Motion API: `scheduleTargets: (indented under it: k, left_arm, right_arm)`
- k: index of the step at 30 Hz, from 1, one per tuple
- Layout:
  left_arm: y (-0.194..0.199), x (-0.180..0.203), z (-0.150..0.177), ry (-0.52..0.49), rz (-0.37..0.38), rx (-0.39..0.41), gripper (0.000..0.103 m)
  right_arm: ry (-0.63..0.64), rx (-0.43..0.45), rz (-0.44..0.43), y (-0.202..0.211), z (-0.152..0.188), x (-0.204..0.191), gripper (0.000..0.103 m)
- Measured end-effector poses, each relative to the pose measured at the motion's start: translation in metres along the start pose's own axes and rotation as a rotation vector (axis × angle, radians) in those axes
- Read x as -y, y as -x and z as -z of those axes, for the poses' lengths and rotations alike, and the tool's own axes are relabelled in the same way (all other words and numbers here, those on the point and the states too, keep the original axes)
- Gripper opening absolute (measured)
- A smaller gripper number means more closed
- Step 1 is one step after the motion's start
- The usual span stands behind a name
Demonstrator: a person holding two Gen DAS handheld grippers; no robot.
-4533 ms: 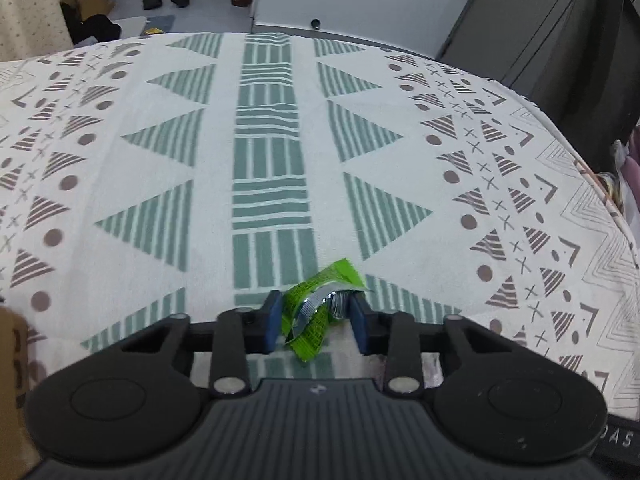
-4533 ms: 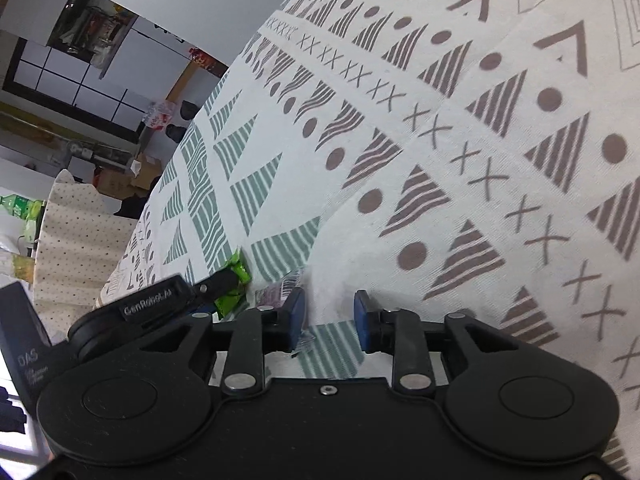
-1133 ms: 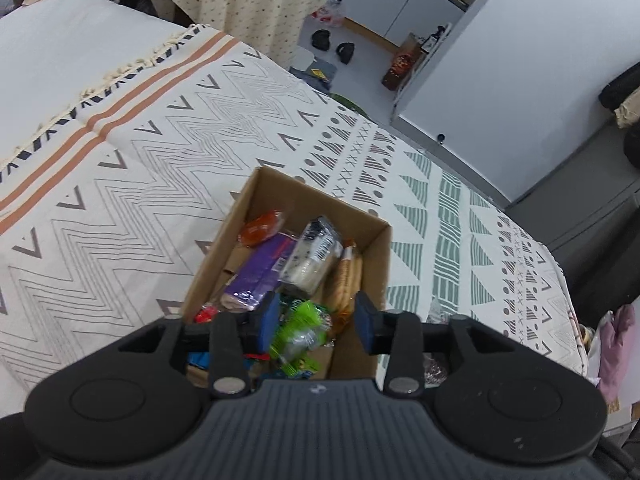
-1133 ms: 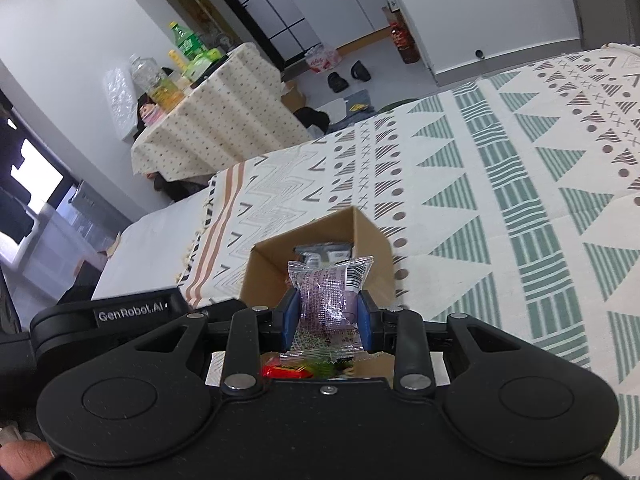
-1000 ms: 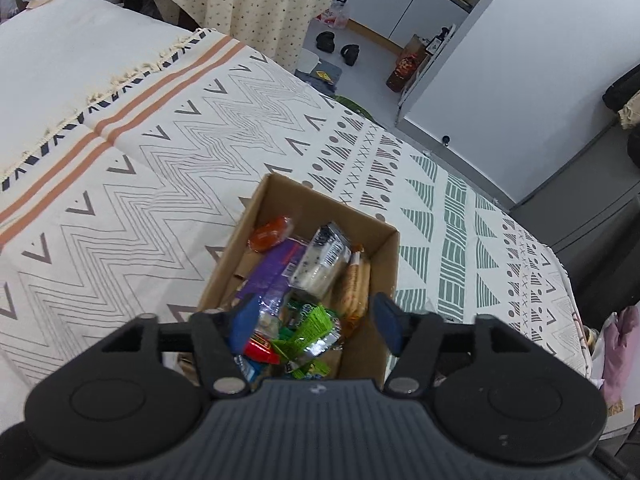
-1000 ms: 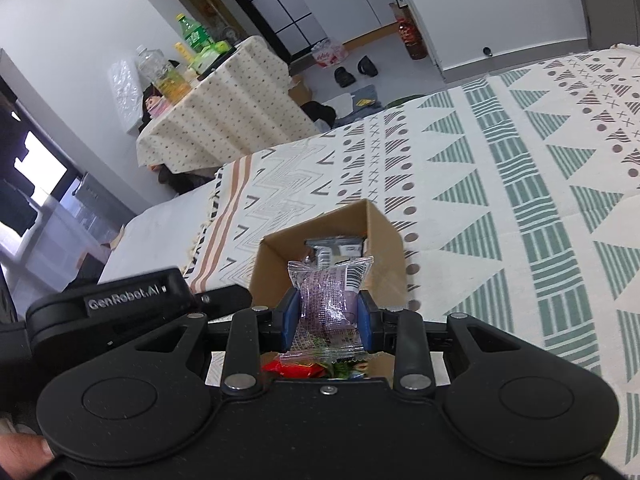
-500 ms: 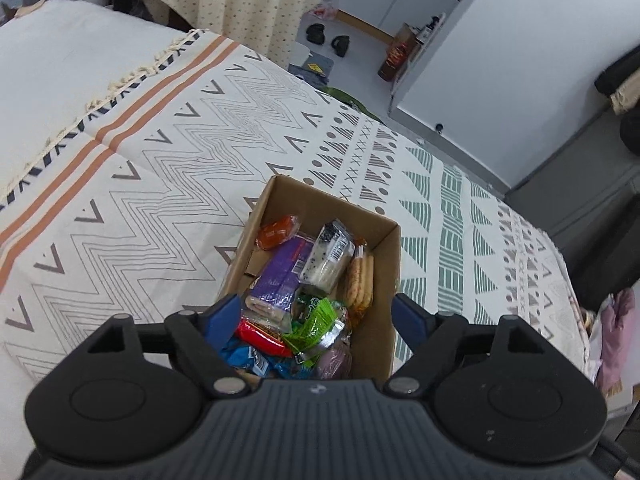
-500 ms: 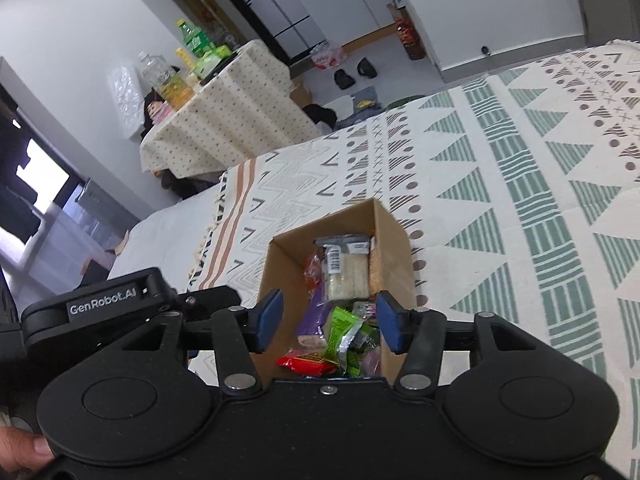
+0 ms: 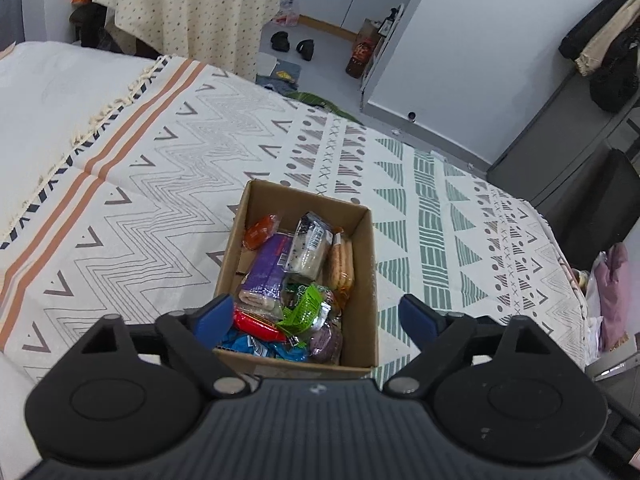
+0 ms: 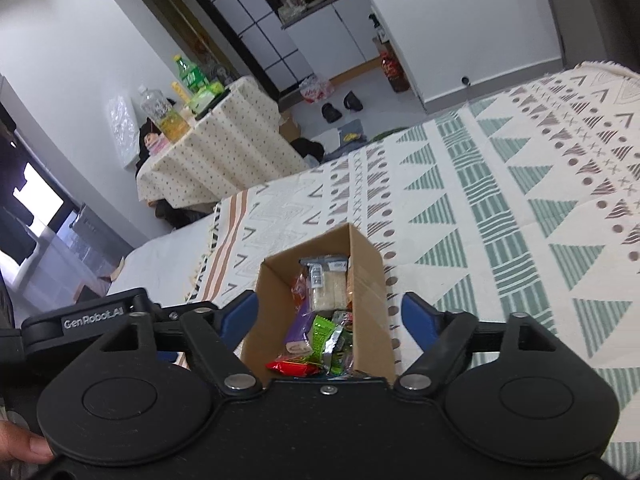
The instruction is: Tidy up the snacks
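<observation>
Left gripper (image 9: 316, 319): blue-tipped jaws spread wide, nothing between them, held above the near end of the cardboard box (image 9: 368, 280).
Right gripper (image 10: 330, 316): jaws likewise spread wide and empty, above the same box (image 10: 368, 276); the left gripper's black body (image 10: 92, 322) shows just beside it.
Box contents: green wrapper (image 9: 304, 310), red packet (image 9: 258, 324), blue packet (image 9: 248, 345) and purplish clear pouch (image 9: 326, 338) at the near end; purple pack (image 9: 266, 266), white speckled bar (image 9: 310, 248), biscuit sleeve (image 9: 342, 260) and orange packet (image 9: 260, 231) farther in.
Box position: open top, upright on the patterned blanket (image 9: 140, 208).
Thumb (image 10: 24, 446): at the lower left edge of the right wrist view.
Background: cloth-covered table (image 10: 208, 152) with bottles (image 10: 176, 100); shoes (image 9: 292, 44) on the floor.
</observation>
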State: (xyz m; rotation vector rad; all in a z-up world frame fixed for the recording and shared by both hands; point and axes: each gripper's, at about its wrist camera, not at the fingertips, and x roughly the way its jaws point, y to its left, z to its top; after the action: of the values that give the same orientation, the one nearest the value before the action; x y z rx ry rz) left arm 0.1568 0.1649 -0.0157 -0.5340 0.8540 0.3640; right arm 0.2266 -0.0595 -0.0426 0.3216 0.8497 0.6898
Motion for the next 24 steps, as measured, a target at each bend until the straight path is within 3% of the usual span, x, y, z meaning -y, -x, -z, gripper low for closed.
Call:
scheduleTargets:
  k: [3, 9, 24]
  left_arm:
    - [0.011, 0.003, 0.005, -0.014, 0.004, 0.025, 0.094]
    - [0.032, 0.006, 0.018, -0.035, 0.025, 0.062, 0.102]
    - [0.086, 0.021, 0.048, -0.133, 0.065, 0.149, 0.103]
  right_arm:
    - [0.01, 0.026, 0.012, 0.016, 0.001, 0.001, 0.092]
    - [0.045, 0.078, 0.034, 0.047, 0.005, 0.0, 0.103]
    - [0.088, 0.139, 0.087, 0.106, 0.015, -0.001, 0.103]
